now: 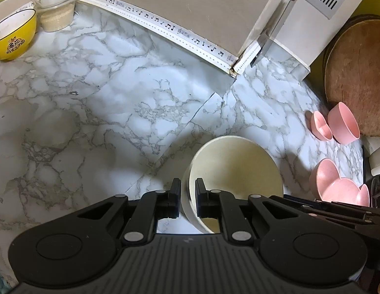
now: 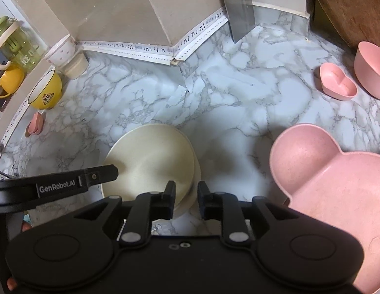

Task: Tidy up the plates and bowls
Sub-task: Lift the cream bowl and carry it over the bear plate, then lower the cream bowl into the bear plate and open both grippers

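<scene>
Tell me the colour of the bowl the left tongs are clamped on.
Cream, a pale off-white: the bowl gripped at its rim by the left tongs. It shows best in the left wrist view.

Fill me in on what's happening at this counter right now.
A person is sorting dishes on a marble counter with a handheld claw in each hand. The left claw is shut on the rim of a cream bowl. The right claw sits at the opposite rim of that bowl, with the rim between its fingers, but its pads do not press on it. A pink bear-shaped plate, a pink heart dish and a pink bowl lie to the right, and a yellow bowl to the left.
</scene>
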A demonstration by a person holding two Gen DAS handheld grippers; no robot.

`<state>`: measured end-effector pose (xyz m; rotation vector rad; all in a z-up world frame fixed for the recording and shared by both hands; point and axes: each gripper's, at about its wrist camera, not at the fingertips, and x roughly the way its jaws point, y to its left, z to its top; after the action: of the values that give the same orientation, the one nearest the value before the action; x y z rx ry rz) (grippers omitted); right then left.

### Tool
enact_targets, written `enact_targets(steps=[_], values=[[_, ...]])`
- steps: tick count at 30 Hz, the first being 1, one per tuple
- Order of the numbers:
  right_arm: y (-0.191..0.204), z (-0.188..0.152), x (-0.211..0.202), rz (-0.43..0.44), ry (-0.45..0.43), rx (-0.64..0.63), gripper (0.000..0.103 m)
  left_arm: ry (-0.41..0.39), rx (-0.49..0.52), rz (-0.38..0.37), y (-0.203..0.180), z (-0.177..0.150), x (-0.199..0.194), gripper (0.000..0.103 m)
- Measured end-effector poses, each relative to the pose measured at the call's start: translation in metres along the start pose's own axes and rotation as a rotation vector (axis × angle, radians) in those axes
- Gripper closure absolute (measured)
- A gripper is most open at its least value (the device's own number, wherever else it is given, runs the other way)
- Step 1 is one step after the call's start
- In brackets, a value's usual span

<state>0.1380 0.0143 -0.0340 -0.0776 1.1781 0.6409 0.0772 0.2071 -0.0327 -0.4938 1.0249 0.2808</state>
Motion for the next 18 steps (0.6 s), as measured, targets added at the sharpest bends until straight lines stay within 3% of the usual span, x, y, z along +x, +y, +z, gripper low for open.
enact_targets(steps=[10,18], values=[[0.005,0.0,-0.025,0.023,-0.036,-0.029,0.074,-0.088,0.064,-0.02,-0.013,0.0,-0.032,0.092],[0.008,0.0,-0.056,0.034,-0.097,-0.066,0.061,-0.208,0.175,-0.069,-0.042,-0.002,-0.066,0.092]])
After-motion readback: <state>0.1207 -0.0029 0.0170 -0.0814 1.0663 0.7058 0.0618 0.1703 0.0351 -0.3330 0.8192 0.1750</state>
